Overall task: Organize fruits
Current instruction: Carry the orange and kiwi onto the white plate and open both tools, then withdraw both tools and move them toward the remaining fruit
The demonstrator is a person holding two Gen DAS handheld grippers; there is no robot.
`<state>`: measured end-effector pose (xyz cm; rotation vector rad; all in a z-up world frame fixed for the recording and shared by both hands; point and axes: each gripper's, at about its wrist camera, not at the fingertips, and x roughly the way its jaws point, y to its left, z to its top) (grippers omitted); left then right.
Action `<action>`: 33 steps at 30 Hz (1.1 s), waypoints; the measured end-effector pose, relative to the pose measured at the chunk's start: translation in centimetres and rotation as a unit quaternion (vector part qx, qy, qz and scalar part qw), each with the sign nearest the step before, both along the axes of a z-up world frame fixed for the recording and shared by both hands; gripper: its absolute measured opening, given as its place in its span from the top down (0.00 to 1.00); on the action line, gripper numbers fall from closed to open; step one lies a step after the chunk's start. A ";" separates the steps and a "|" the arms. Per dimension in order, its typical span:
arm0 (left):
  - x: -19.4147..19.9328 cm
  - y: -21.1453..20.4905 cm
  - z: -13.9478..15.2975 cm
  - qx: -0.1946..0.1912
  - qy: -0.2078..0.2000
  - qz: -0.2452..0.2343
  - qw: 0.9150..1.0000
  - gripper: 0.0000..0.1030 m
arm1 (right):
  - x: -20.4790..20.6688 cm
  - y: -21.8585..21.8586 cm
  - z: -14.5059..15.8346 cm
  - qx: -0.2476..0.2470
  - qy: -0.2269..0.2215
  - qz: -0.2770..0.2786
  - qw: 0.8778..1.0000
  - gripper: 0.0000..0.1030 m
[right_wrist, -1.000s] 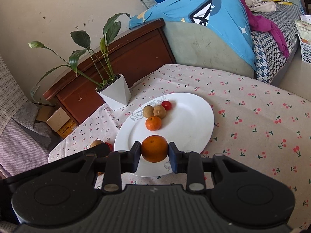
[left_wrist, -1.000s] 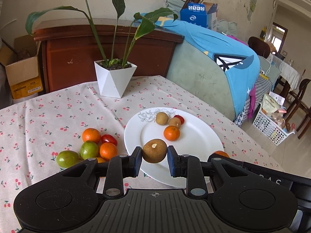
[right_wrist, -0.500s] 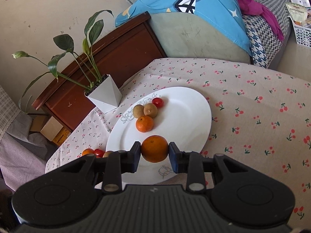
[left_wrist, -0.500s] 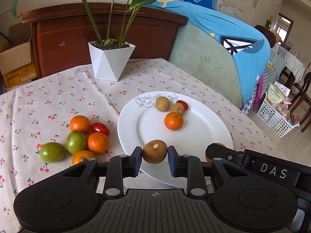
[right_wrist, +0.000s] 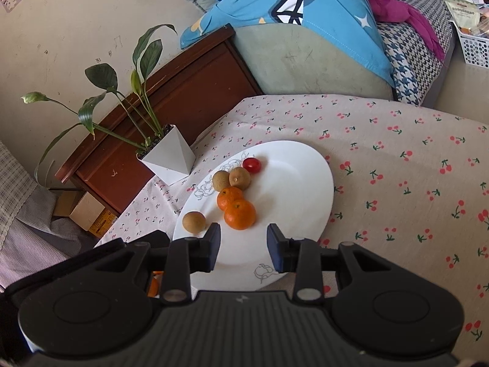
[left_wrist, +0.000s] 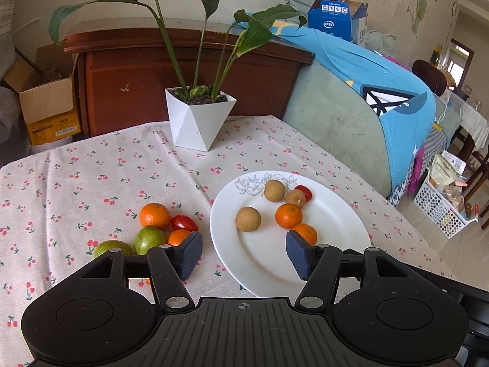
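We hold our left gripper over the near edge of the white plate; its jaws are opening, with nothing between them. Our right gripper hangs over the same plate from the other side, fingers apart and clamped on nothing.

On the plate lie 6 fruits: a brown fruit alone toward the left, 2 more brown ones by the drawn pattern at the far rim, a red tomato touching one of them, and 2 oranges side by side, just ahead of our right fingers.

On the cherry-print tablecloth, left of the plate, sits a cluster: 2 oranges, a red tomato and 2 green fruits. A potted plant stands upright behind.
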<state>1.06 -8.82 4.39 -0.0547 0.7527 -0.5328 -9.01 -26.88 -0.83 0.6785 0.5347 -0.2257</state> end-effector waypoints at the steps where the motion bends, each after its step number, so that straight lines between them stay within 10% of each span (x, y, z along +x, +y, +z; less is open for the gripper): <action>1: 0.1 0.3 0.1 -0.003 0.001 0.005 1.000 0.41 | 0.0 0.1 0.0 0.001 0.000 0.004 1.000 0.64; 33: 2.2 11.1 -0.2 -0.006 0.012 0.163 0.987 0.39 | 3.3 9.9 -0.6 -0.108 -0.015 0.194 0.975 0.61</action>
